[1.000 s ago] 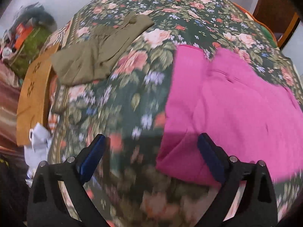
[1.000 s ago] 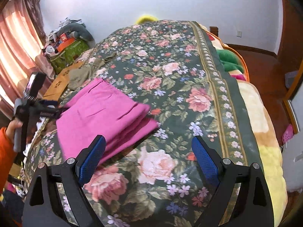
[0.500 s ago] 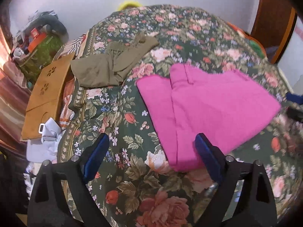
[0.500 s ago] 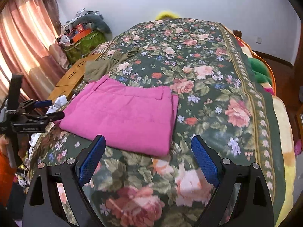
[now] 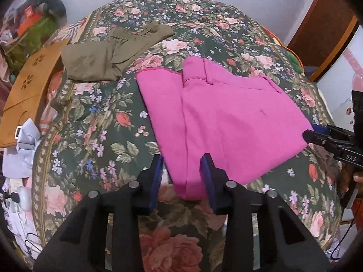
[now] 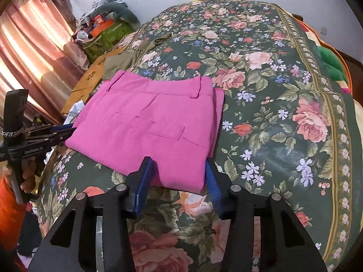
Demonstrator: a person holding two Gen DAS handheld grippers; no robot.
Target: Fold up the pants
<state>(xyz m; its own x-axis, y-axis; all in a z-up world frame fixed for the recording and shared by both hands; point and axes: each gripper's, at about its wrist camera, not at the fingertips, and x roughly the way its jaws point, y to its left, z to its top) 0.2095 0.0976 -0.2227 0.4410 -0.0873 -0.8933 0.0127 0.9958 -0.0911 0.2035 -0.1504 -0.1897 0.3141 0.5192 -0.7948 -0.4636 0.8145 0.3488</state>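
The pink pants point(image 5: 226, 122) lie folded flat on the floral bedspread point(image 5: 97, 122), and also show in the right wrist view point(image 6: 145, 124). My left gripper point(image 5: 182, 176) is partly closed around the near corner of the folded pants, with cloth between its blue pads. My right gripper point(image 6: 177, 176) is partly closed around the opposite near corner, with cloth between its pads. Each gripper shows in the other view, at the pants' far edge: the right one point(image 5: 317, 136) and the left one point(image 6: 61, 131).
Folded olive pants point(image 5: 109, 56) lie at the bedspread's far left. A brown wooden board point(image 5: 25, 90) and white cloth point(image 5: 20, 149) sit off the bed's left edge. Cluttered bags point(image 6: 102, 27) and curtains point(image 6: 29, 52) are by the wall. Green bedding point(image 6: 331, 61) lies at the right.
Both grippers have narrowed from wide open and closed in on the near corners of the pink pants. The pants now lie flat and folded in a neat rectangle.
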